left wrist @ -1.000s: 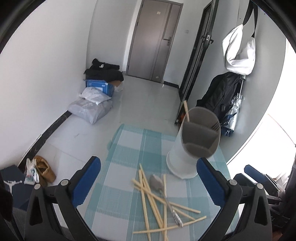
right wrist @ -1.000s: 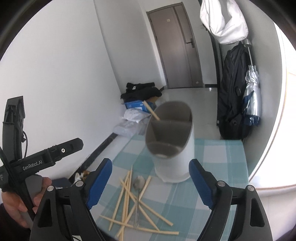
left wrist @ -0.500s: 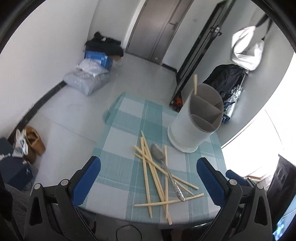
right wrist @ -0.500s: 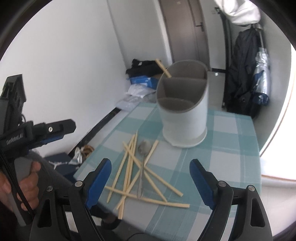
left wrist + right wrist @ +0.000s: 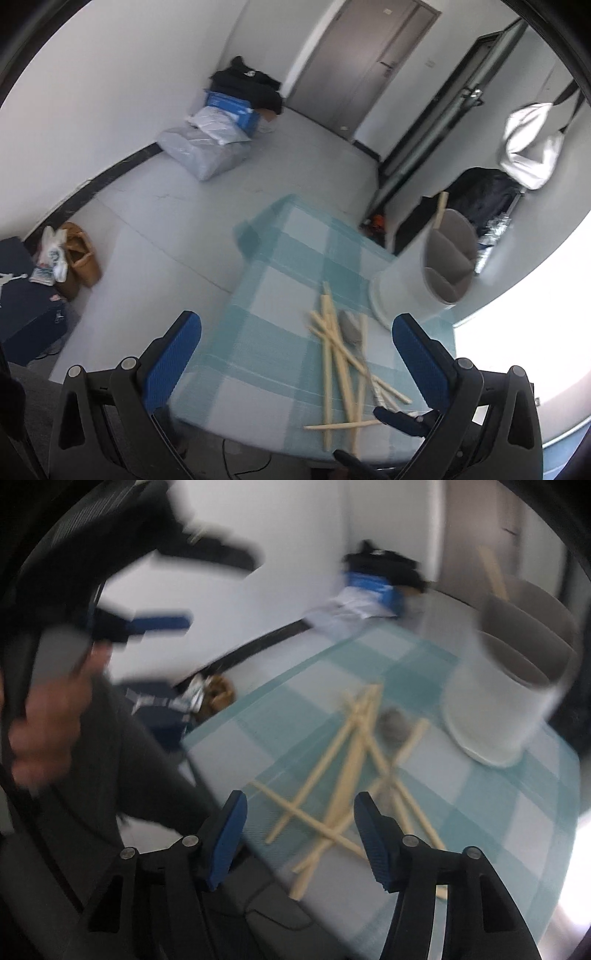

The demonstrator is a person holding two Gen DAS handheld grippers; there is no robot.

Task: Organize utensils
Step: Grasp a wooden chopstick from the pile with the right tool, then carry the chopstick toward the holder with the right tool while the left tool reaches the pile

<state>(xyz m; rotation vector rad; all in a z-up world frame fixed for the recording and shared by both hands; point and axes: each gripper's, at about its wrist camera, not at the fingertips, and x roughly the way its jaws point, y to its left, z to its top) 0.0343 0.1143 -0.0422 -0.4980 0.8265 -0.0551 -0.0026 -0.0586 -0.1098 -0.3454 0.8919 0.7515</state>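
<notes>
Your left gripper [image 5: 295,341] has its jaws spread wide and holds nothing; your right gripper [image 5: 299,827] is likewise parted, less widely, and empty. The right wrist view is blurred, so fine contact there cannot be told.

The chopsticks [image 5: 338,354] lie crossed in a loose heap on the checked tablecloth [image 5: 280,266], at about 1 o'clock in the left wrist view. A spoon [image 5: 350,330] lies among them, its bowl toward the holder and its handle under several sticks. The divided utensil holder [image 5: 439,266] stands upright at 2 o'clock, just beyond the heap, with one chopstick [image 5: 440,208] already in its far compartment.

Judged by look, the sticks are light, stiff and thin, likely to roll or pivot when nudged. Take one near its middle, choosing a top stick that crosses no other. The spoon is probably heavier and slick; grip its handle after clearing the sticks above.

The heap reaches close to the table's near edge at 6 o'clock, so drag nothing toward yourself. Open cloth lies at 10 to 11 o'clock.
</notes>
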